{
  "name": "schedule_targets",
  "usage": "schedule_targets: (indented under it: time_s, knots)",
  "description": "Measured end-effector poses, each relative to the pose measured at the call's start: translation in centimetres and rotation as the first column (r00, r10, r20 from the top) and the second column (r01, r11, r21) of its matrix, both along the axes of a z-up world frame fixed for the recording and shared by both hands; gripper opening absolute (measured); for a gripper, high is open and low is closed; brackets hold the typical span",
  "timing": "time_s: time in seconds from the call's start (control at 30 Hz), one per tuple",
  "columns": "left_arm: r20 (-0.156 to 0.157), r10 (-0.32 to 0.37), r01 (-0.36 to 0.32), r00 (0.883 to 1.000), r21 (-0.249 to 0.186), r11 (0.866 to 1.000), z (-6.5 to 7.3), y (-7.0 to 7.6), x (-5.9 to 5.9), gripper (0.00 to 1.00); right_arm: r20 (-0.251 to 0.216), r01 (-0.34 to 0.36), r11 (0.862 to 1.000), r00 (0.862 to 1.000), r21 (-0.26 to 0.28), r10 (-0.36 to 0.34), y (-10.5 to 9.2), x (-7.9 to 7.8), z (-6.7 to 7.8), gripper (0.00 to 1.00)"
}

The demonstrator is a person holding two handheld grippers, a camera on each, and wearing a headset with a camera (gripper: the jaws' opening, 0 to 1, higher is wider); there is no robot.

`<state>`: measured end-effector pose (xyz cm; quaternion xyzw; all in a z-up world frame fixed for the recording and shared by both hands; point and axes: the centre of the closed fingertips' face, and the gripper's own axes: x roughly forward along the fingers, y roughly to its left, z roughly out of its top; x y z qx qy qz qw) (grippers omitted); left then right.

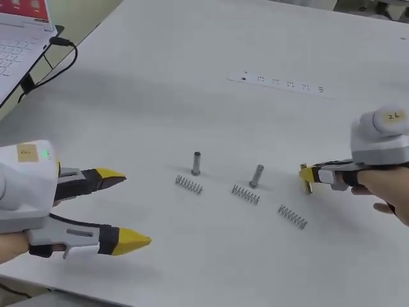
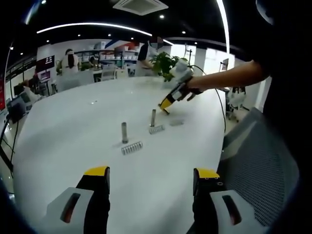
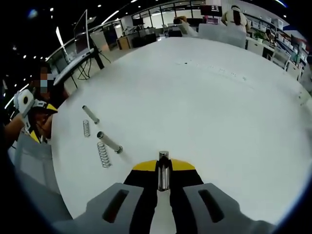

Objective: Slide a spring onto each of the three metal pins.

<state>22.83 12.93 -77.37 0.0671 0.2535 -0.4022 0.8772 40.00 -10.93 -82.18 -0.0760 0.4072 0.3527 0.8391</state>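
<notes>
a: any idea why pinching one metal pin (image 3: 163,173) in the right gripper (image 1: 307,178), jaws shut tight on it, over at the right edge of the head view?
b: guessing to offer a free end for a spring. hard to thread otherwise. can't tell whether lifted or touching the table. lying flat just below and left of it, not touching: nearest spring (image 1: 293,217).
a: and the left gripper (image 1: 124,208)?
b: parked lower left, jaws spread wide, gripping nothing. probably waiting to fetch that spring.
a: rest of the set?
b: standing upright mid-frame, left pin (image 1: 196,163) and middle pin (image 1: 257,176), each with a spring flat just in front: left spring (image 1: 188,185), middle spring (image 1: 245,194). yet to be threaded, all three.
a: anything in the way?
b: not really. laptop (image 1: 16,38) and cable (image 1: 64,54) upper left, flat white strip (image 1: 281,83) up top, all well apart. worth minding the standing pins though, easy to knock when reaching across.
</notes>
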Motion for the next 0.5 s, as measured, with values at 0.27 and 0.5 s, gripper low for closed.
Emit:
schedule_targets:
  time_s: [0.27, 0.5]
  knots:
    - [0.003, -0.004, 0.004, 1.0, 0.005, 1.0, 0.1, -0.03, 0.07, 0.65, 0.048, -0.015, 1.0, 0.999, 0.015, 0.014, 0.33, 0.02, 0.53, 0.05]
    - [0.007, -0.005, 0.005, 1.0, 0.002, 1.0, 0.28, -0.23, 0.2, 0.65, 0.08, -0.008, 1.0, 0.997, 0.028, 0.006, 0.01, -0.29, 0.62, 0.05]
